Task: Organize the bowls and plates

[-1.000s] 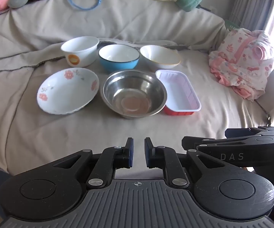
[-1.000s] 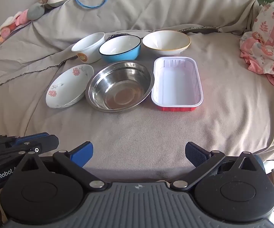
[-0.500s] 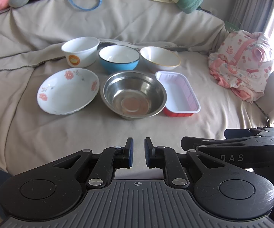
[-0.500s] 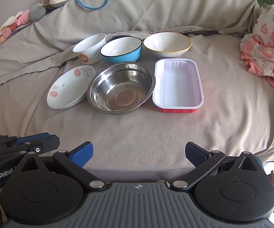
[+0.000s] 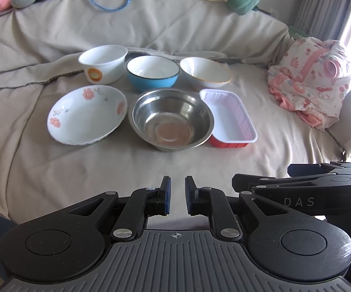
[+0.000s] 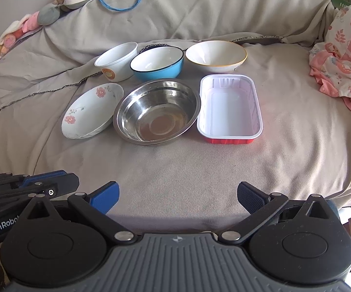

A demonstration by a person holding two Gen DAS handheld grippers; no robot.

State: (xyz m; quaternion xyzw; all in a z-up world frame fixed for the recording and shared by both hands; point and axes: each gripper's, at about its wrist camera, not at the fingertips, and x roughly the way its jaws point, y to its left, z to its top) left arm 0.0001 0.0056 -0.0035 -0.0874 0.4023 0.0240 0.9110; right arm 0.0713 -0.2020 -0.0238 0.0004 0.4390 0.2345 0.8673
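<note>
Six dishes sit in two rows on a beige sheet. Back row: a white bowl with an orange logo (image 5: pixel 102 63) (image 6: pixel 117 61), a blue bowl (image 5: pixel 153 72) (image 6: pixel 157 62) and a white bowl with a yellow rim (image 5: pixel 205 72) (image 6: pixel 215 55). Front row: a flowered plate (image 5: pixel 87 114) (image 6: pixel 92 110), a steel bowl (image 5: pixel 171 118) (image 6: pixel 156 110) and a white tray with red sides (image 5: pixel 227 118) (image 6: pixel 230 108). My left gripper (image 5: pixel 176 196) is nearly shut and empty, well short of the dishes. My right gripper (image 6: pixel 178 196) is wide open and empty, also short of them.
A pink flowered cloth bundle (image 5: pixel 314 77) (image 6: pixel 345 56) lies at the right. Soft toys (image 6: pixel 53 7) and a blue cord (image 6: pixel 121 0) lie along the back. The sheet drops off at the right edge (image 6: pixel 350 194).
Both views have shifted slightly; the dishes sit a little lower in the frames. Nothing was grasped or moved.
</note>
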